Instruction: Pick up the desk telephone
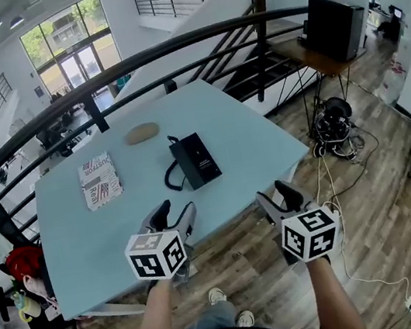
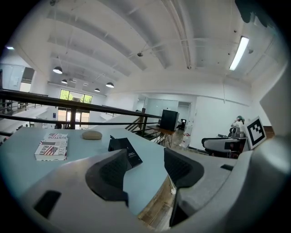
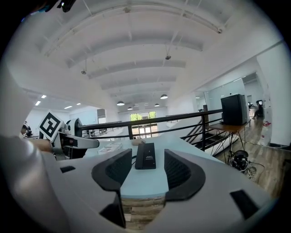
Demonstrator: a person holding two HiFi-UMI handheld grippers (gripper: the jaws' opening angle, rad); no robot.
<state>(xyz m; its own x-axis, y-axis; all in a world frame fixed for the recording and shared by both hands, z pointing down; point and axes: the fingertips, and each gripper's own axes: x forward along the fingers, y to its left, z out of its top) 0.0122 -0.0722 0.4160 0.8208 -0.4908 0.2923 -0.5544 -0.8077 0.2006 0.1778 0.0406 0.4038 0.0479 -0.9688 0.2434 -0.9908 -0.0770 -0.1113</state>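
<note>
The black desk telephone point(image 1: 195, 160) lies flat near the middle of the light blue table point(image 1: 248, 136), its coiled cord at its left side. It also shows ahead between the jaws in the left gripper view, phone point(image 2: 125, 150), and in the right gripper view, phone point(image 3: 146, 156). My left gripper point(image 1: 176, 211) hovers over the table's near edge, jaws apart and empty. My right gripper point(image 1: 277, 194) sits just off the near edge, below and right of the phone, also open and empty. Both are well short of the phone.
A printed book point(image 1: 100, 181) lies at the table's left and a flat brown stone-like object point(image 1: 142, 133) at the back. A black railing point(image 1: 191, 40) runs behind the table. A cabinet point(image 1: 332, 25) and cables point(image 1: 335, 129) stand at the right on the wooden floor.
</note>
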